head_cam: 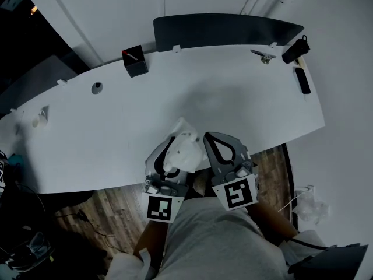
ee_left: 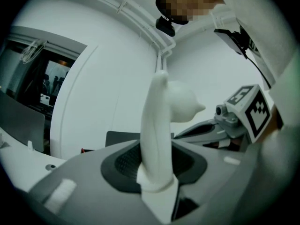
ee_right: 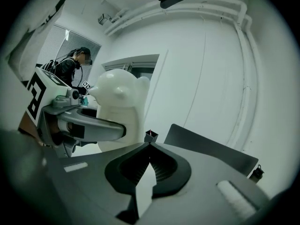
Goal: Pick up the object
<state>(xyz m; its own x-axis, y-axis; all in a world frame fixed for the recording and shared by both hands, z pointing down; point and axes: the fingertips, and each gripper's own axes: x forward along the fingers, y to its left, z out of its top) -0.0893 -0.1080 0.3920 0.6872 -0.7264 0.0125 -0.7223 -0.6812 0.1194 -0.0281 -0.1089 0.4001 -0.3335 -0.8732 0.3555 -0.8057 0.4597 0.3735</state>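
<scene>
White bear-like figure (ee_left: 161, 125), long axis running along the jaws, head end pointing out past their tips, base clamped in the part-closed left gripper (ee_left: 154, 170), above the white table's (head_cam: 233, 104) near edge, right gripper (ee_right: 150, 146) just beside, fully closed, empty

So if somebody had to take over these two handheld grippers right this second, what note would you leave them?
Left gripper: shut on the white bear-shaped figure, pinching a thin part near its lower end.
Right gripper: shut, with nothing in it, close beside the left one.
Where: the figure is held over the near edge of the white desk and looks to be clear of the top.
Done: the pick-up appears made.
Left: probably just hold the grip steady. The pinch is on a narrow part, so the figure might swing or slip.
</scene>
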